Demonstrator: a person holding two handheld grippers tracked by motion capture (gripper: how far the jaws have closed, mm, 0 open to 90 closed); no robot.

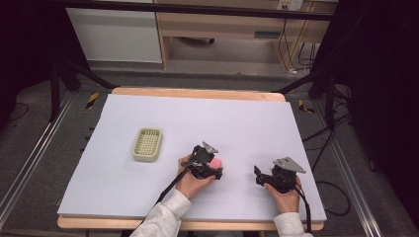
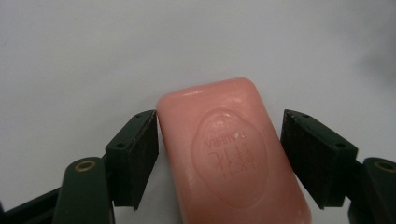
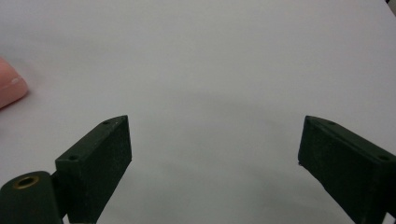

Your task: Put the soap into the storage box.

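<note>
Your white table mat (image 1: 148, 197) carries a pale slotted soap dish (image 1: 147, 144) at your left, well apart from the grippers. Your right gripper (image 3: 215, 158) rests on bare mat, jaws spread wide with nothing between them. Your left gripper (image 2: 219, 158) straddles the pink soap bar (image 2: 229, 158) lying flat on the mat; one jaw touches it, the other stands just clear.

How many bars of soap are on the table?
1. The pink soap lies on the white table between the open left tongs, right of the basket. Its corner shows in the right gripper view too.
</note>
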